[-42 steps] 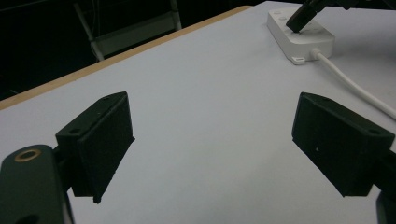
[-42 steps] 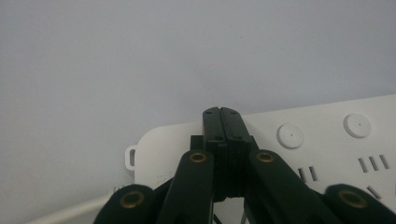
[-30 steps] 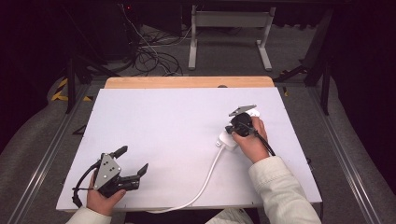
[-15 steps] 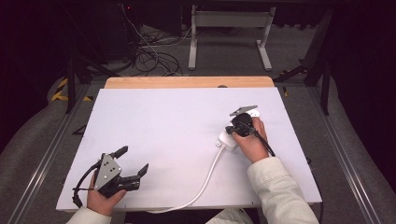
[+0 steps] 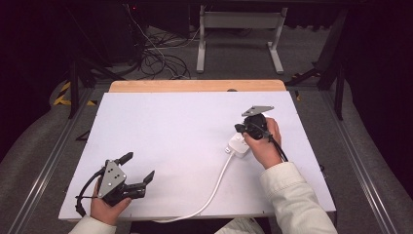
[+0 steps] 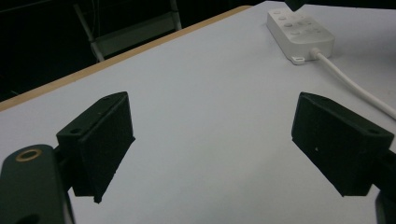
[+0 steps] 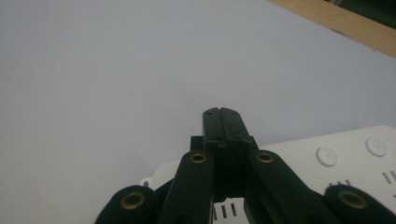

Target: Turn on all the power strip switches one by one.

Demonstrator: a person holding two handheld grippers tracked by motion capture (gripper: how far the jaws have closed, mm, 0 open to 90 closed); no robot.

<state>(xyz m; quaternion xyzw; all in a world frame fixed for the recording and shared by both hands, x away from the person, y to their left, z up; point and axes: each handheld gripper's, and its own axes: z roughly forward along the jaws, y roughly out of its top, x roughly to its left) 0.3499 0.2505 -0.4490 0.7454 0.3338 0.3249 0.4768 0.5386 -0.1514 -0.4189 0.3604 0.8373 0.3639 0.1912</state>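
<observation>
- The right gripper sits at the right side of the white surface, held in the person's right hand. Its jaws are pressed flat together with nothing between them, as the right gripper view shows plainly.
- Directly under that closed gripper lies the white power strip — in the right gripper view its top face with round buttons and socket slots spreads out beneath and to the right of the jaws. Whether the jaw tips actually touch the strip's top I cannot tell; from above the hand covers much of it.
- From the strip's near end a white cable runs in a curve towards the person and off the near edge of the surface.
- The left gripper rests low at the near left corner of the surface, held in the left hand, well apart from the power strip. Its jaws stand wide apart and hold nothing — the left gripper view shows bare white surface between them.
- In the left gripper view the power strip lies far ahead at upper right, with its cable trailing back past the right-hand jaw.
- Beyond the white surface a strip of wooden tabletop shows at the far edge, with a floor of tangled cables behind it.
</observation>
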